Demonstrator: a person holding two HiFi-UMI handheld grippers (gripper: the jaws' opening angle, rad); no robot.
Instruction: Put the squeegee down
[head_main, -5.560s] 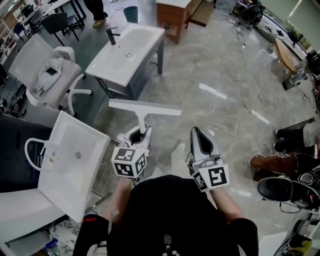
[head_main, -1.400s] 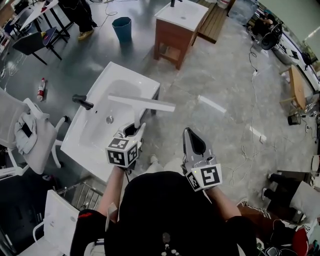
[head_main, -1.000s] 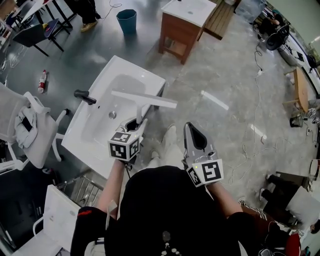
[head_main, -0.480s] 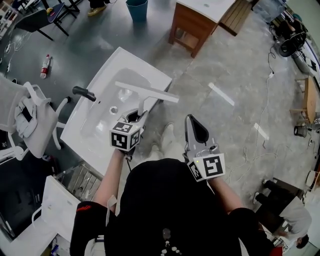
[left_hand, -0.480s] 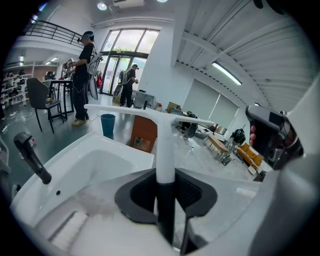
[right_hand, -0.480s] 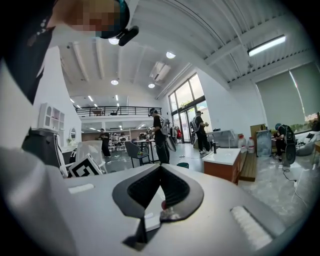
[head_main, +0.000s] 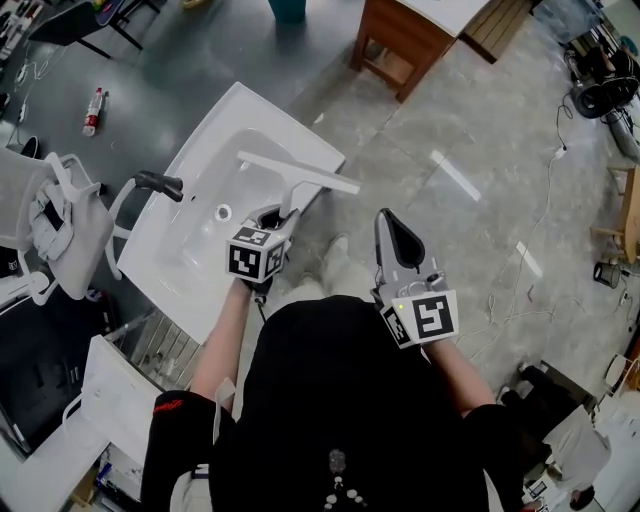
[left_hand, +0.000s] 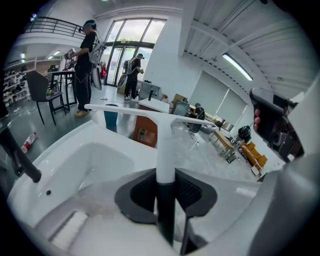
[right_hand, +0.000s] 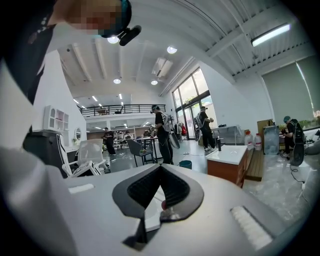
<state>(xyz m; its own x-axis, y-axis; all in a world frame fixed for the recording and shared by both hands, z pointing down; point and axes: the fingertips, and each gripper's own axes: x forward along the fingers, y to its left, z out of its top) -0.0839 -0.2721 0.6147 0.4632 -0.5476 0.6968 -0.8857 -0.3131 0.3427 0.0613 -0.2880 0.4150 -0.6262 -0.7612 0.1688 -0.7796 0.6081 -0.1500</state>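
Approach step: clamping the squeegee (head_main: 298, 171) by its handle in left gripper (head_main: 272, 222) above the sink's (head_main: 200, 262) right rim. Right gripper (head_main: 392, 218) pressed together, apparently empty. Next: lower, rest, then unclamp.

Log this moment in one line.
left hand-held gripper: holds squeegee; squeegee: above sink; right hand-held gripper: shut, empty

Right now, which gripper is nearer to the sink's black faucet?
Left. The left gripper, holding the squeegee, is over the sink near the faucet; the right gripper is over the floor beyond the sink.
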